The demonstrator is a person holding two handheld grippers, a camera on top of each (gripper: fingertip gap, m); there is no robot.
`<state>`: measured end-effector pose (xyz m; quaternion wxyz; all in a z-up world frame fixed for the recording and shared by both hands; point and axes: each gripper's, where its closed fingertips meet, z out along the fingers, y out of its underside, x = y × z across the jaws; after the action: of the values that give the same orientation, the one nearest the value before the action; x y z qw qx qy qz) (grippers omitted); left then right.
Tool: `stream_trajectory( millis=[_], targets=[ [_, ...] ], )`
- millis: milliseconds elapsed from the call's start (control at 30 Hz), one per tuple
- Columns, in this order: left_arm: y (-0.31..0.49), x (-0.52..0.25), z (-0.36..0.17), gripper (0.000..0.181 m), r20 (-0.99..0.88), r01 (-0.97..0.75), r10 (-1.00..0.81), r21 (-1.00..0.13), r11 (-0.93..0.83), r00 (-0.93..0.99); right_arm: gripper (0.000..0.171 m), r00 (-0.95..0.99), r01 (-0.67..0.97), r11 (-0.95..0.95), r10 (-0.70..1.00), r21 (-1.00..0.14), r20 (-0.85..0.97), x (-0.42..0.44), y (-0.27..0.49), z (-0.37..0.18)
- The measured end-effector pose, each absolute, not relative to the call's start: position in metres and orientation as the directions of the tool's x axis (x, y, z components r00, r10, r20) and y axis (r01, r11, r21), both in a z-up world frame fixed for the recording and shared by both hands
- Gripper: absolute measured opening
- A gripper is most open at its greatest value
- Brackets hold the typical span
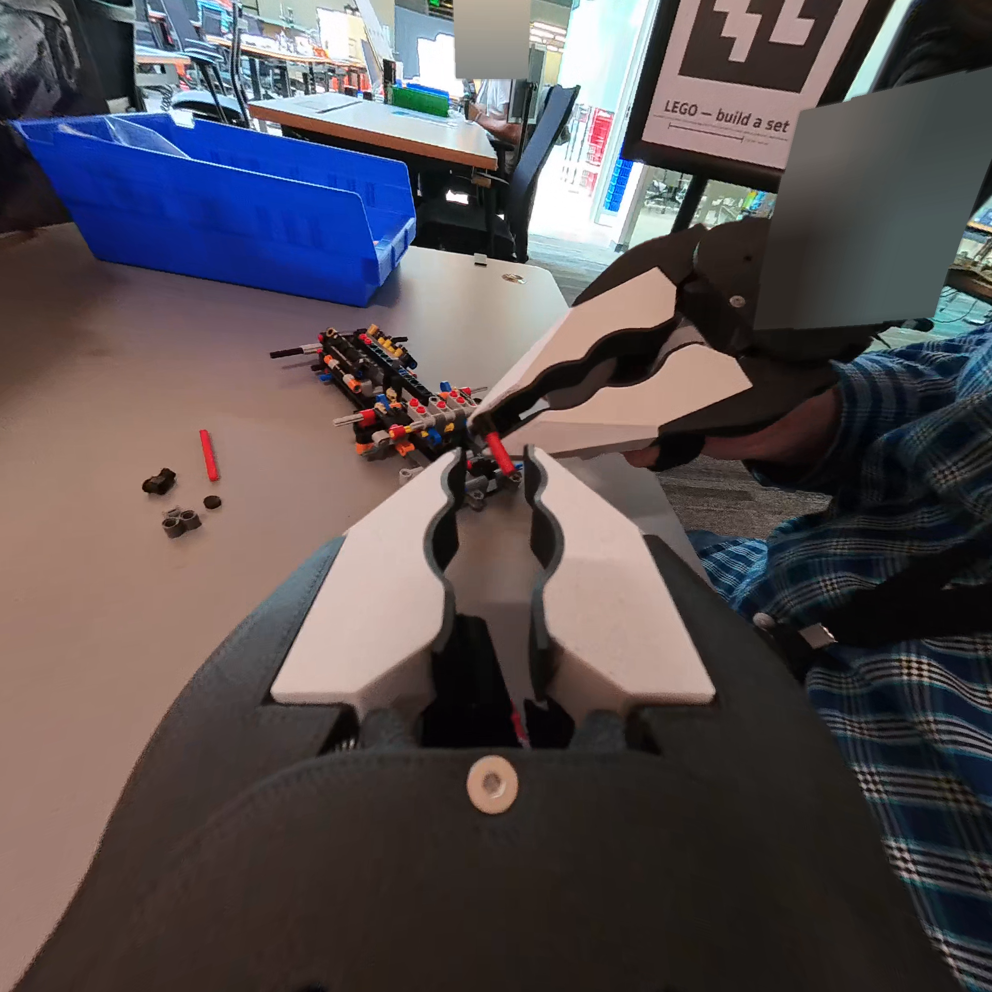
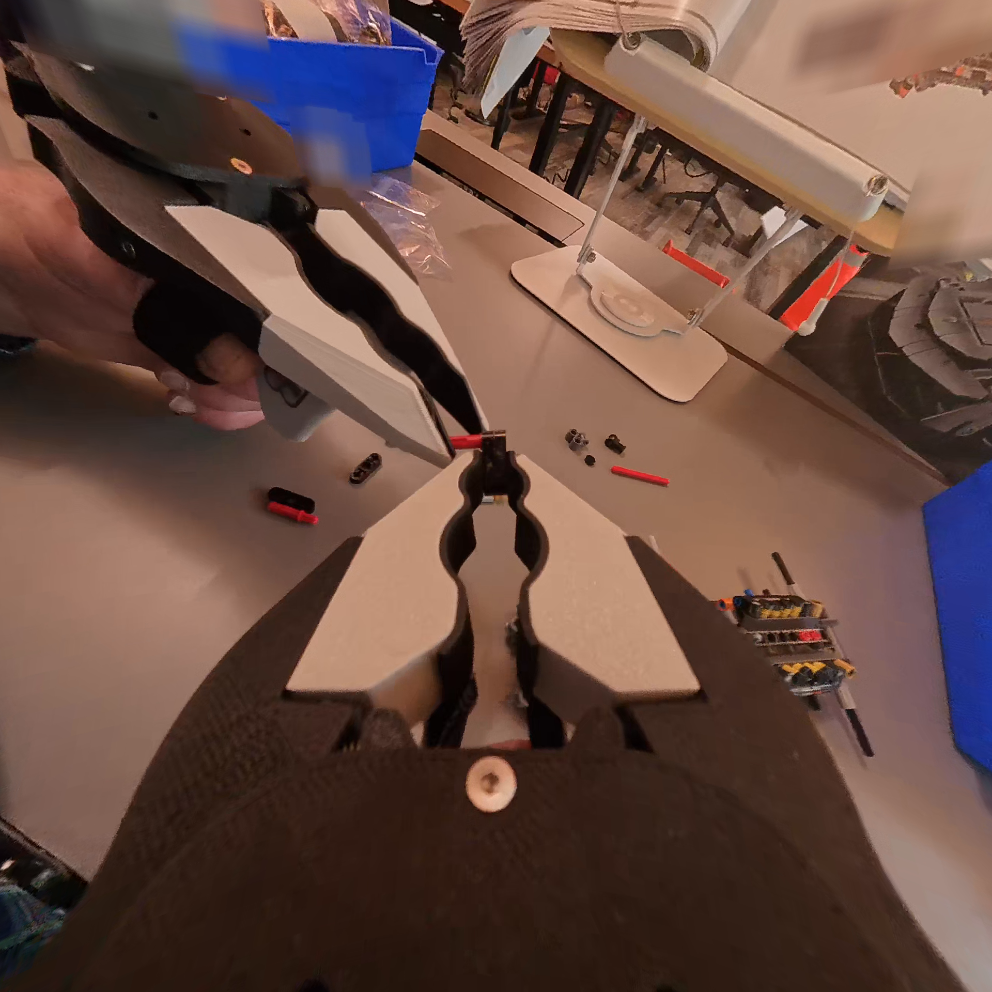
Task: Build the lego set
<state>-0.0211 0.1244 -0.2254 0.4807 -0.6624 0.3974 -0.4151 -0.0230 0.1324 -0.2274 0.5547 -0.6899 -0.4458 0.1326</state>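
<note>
A short red pin (image 1: 498, 454) stuck out of a small black piece (image 2: 494, 456), and both were held in the air above the grey table (image 1: 107, 376), near its edge. The right gripper (image 2: 495, 464) pinched the black piece between its fingertips. The left gripper (image 1: 493, 464) had its jaws parted. The pin sat in the gap between them, with clear space on either side in the left wrist view.

Just beyond the tips, one partly built lego chassis (image 1: 386, 392) lay flat on the table, black and grey with red, yellow, blue and orange pins.

In the left wrist view, four loose parts lay well apart from the chassis, to its left:
- one long red axle (image 1: 208, 455)
- one black connector (image 1: 159, 480)
- one black round stud (image 1: 212, 502)
- one grey double connector (image 1: 181, 522)

In the right wrist view, two more parts lay to the near left. One was a short black beam (image 2: 365, 468). The other was a black block (image 2: 292, 499) with a second red pin (image 2: 294, 512) just beside it.

One blue bin (image 1: 214, 204) stood on the far left of the table behind the chassis. The right wrist view showed a second blue bin (image 2: 349, 91) farther off. Near it were clear plastic bags (image 2: 408, 225) and one white stand (image 2: 617, 322) on a flat base.
</note>
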Motion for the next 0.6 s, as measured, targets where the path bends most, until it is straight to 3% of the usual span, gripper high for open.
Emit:
stream_trajectory(
  millis=[267,600],
  targets=[
    [0.1205,-0.0194,-0.2274,0.005,0.221,-0.116,-0.924,-0.957,-0.267,0.311,0.005,0.551,0.499,0.058,0.748,-0.864,0.369,-0.0238,0.1333,-0.2246],
    [0.1235,-0.0198,-0.2288,0.004,0.201,-0.124,-0.921,-0.959,-0.255,0.334,0.006,0.549,0.508,0.053,0.749,-0.86,0.37,-0.0229,0.1352,-0.2261]
  ],
)
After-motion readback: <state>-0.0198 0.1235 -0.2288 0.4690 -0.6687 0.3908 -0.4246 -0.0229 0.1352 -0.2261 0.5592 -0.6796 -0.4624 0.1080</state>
